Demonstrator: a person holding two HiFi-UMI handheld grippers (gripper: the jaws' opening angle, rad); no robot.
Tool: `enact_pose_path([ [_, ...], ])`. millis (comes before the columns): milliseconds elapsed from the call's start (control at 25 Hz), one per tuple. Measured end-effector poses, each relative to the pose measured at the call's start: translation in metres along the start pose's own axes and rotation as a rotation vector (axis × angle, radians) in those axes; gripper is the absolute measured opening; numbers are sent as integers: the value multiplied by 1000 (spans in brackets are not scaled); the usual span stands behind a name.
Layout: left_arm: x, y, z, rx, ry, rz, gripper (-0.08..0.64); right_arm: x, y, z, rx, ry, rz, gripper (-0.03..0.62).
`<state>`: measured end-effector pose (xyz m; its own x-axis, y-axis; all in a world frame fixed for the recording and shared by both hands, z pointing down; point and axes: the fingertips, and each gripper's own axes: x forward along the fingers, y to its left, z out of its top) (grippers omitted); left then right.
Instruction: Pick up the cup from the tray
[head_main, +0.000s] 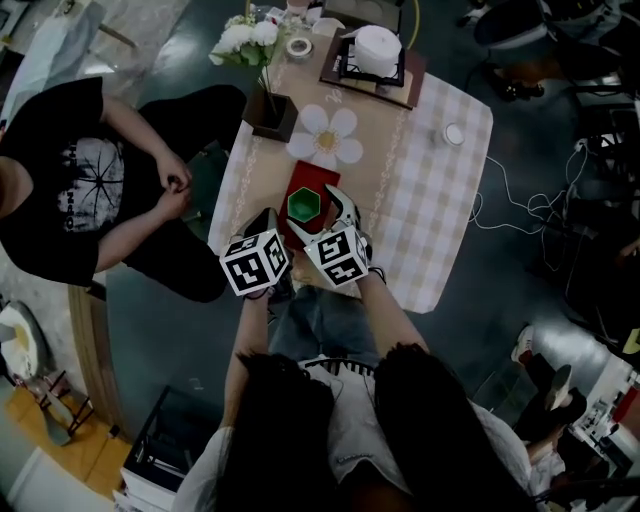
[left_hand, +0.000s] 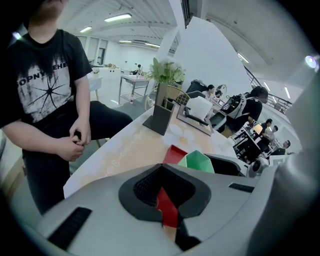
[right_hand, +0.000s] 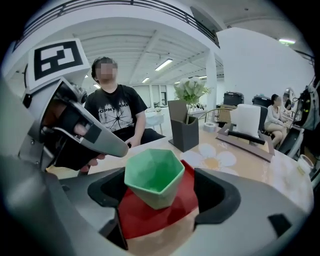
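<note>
Checked table bears tray, pinched by left claw; right claw gapes around cup.

Cup: smooth, matt, plastic-looking. Tray: smooth red, slight sheen. Tablecloth: checked cloth. Left gripper: grey matt plastic, black ribbed pads.

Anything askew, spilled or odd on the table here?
Nothing stands out. The green cup sits upright on the red tray, between the right gripper and its open jaws; the left gripper has its jaws shut on the tray's edge.
</note>
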<state>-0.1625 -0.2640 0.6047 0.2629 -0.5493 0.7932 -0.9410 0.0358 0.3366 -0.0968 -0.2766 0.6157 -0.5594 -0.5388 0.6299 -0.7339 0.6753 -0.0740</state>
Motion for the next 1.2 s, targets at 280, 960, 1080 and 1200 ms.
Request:
enact_pose_path([
  [280,6,6,-3,-28,10,14,6,13,3,0,-71,21,30,397],
  [960,3,-20,4,3,-4,-34,6,-14,-21,14,-51,-10,-25,332],
  [1080,4,-34,3,30,1,-59,6,-29,-34,14,-42,-14,-68,332],
  [1200,6,-53,0,67,11,-90,6,-45,-51,5,-32,-4,-120,333],
])
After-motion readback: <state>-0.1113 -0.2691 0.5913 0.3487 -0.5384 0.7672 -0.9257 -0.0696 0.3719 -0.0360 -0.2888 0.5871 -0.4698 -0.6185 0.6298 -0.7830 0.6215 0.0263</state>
